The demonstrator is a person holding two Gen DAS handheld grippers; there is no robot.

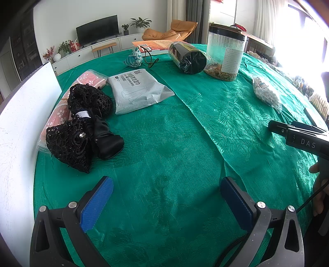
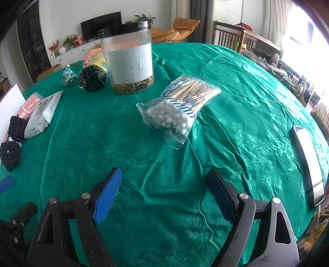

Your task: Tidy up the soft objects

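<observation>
Left gripper spread, empty | right gripper spread, empty | black lace pouches, wipes pack left of jar | cotton swabs right, ungathered | progress: seemingly unstarted

A white wall runs along the far side of the room, with a dark TV standing on a long white cabinet. Potted plants sit on the cabinet top, and red flowers stand at its left end. A small wooden bench stands in front of the cabinet. To the right, an orange lounge chair sits by grey and white curtains. Strong daylight pours through the window on the right (washing that side out). Wooden chairs stand near it. A dark shelf unit fills the left corner.
</observation>
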